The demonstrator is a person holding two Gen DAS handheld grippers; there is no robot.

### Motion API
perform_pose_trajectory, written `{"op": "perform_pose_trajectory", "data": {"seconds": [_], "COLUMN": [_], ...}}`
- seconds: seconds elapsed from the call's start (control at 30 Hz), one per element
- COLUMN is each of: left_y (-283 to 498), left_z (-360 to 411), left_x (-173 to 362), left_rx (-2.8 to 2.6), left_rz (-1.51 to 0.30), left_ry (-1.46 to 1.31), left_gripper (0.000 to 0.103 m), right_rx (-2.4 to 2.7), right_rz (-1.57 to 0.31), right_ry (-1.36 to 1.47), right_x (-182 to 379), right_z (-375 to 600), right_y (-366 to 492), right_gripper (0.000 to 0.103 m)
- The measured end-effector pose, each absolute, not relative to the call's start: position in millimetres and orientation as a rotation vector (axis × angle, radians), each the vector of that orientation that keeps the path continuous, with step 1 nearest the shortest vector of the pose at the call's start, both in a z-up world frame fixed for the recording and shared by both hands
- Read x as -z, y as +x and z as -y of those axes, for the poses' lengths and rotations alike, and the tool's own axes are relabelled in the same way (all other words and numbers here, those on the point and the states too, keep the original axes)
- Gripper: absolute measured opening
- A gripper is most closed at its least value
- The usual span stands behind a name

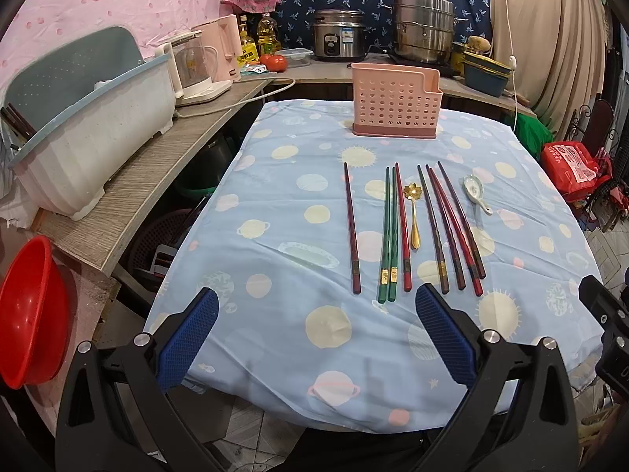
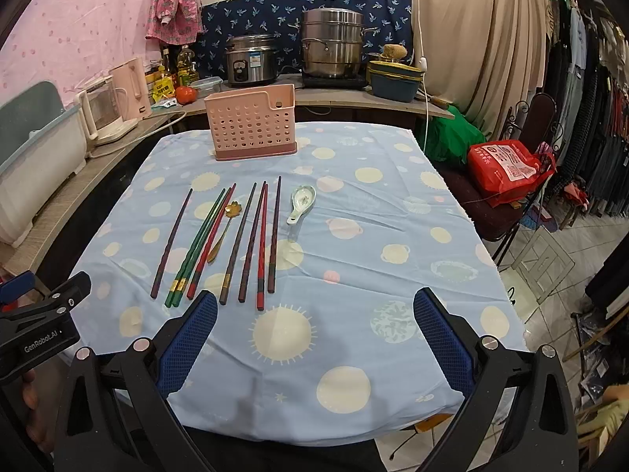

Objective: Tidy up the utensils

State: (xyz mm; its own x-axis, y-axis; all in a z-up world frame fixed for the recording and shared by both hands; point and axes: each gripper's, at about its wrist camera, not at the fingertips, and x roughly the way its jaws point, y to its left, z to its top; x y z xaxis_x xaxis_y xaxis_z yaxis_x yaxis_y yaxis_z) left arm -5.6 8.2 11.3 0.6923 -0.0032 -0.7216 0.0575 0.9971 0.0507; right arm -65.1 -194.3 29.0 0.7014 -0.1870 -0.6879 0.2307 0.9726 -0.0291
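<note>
Left wrist view: your left gripper (image 1: pixel 316 348) hangs with its jaws spread wide and holding nothing above the near edge of the planet-print tablecloth (image 1: pixel 275 259). Just beyond its fingertips, the chopsticks (image 1: pixel 387 236), a gold spoon (image 1: pixel 413 212) and a ceramic spoon (image 1: pixel 476 192) lie in a row, with the pink utensil holder (image 1: pixel 395 104) upright farther back. Your right gripper (image 2: pixel 314 348) is equally wide, the chopsticks left of its centre.
</note>
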Motion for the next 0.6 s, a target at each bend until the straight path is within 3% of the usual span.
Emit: {"op": "perform_pose_trajectory", "data": {"seconds": [0.6], "left_y": [-9.1], "left_z": [-7.5], "left_x": [-11.1], "left_rx": [0.037], "left_rz": [-0.806], "left_ry": [0.073], "left_gripper": [0.096], "right_rx": [0.232], "right_rz": [-0.758], "right_ry": [0.063], "right_x": [-28.4], "right_z": [194.5], "right_y": [-65.4], "right_gripper": [0.096]}}
